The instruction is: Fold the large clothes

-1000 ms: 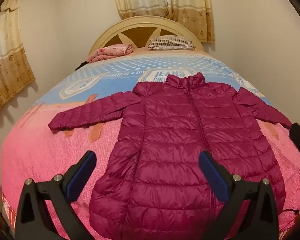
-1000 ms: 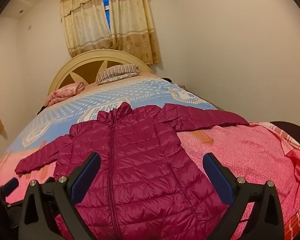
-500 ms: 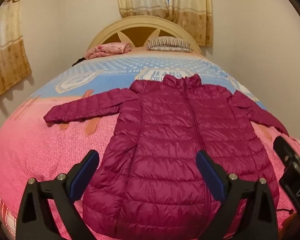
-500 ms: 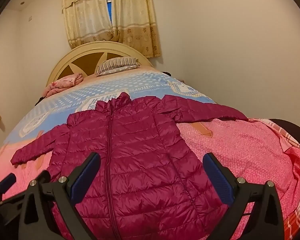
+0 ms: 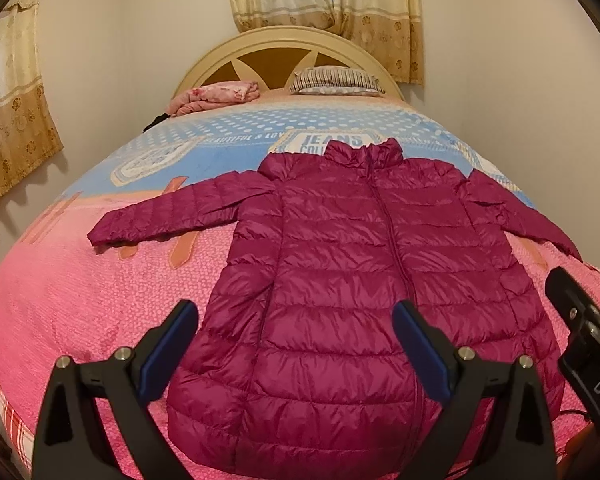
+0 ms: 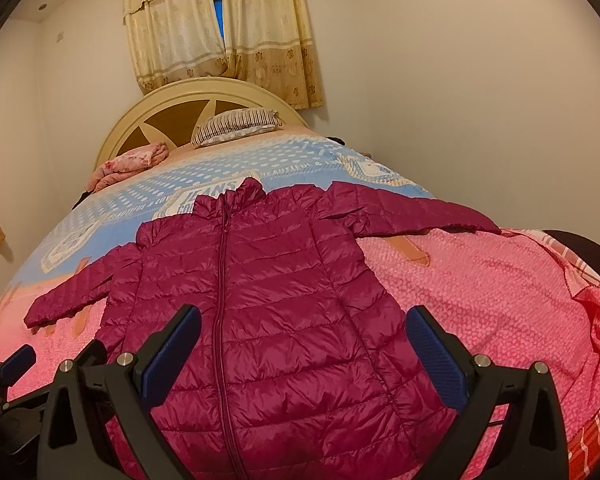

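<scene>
Two grippers, left gripper (image 5: pixel 296 344) and right gripper (image 6: pixel 304 344), hover wide-open and empty above the jacket (image 5: pixel 360 280), spread flat mid-frame on the bed (image 5: pixel 80 300). Folding unstarted; next, likely grasp a sleeve.

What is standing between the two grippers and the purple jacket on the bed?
Nothing visible. The jacket lies flat and zipped on the bed cover, sleeves spread. The left gripper and the right gripper are both open above its lower part. Folded blanket and pillow lie far off by the headboard.
</scene>
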A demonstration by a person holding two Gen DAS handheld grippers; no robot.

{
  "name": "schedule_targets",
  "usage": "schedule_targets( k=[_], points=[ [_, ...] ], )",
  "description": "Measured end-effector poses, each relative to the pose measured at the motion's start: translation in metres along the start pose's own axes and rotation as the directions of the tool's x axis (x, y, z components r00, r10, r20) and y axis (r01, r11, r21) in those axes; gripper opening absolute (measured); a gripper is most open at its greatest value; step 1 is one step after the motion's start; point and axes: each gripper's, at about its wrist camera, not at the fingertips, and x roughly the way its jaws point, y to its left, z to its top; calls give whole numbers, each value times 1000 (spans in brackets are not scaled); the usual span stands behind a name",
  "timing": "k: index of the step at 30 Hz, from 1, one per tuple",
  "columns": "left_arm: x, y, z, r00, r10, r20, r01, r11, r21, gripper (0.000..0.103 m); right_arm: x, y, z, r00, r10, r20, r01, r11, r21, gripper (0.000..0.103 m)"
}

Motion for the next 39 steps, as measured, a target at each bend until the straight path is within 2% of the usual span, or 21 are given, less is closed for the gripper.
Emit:
schedule_targets(
  k=[31, 39],
  points=[
    [-2, -5, -3, 1000, 8, -3, -7, 1000, 19, 100, 0, -2, -1, 1000, 12, -13, -12, 1000, 13, 102],
    [1, -5, -4, 1000, 2, -7, -2, 1000, 24, 100, 9, -3, -1, 999, 9, -42, -8, 1000, 8, 102]
  ],
)
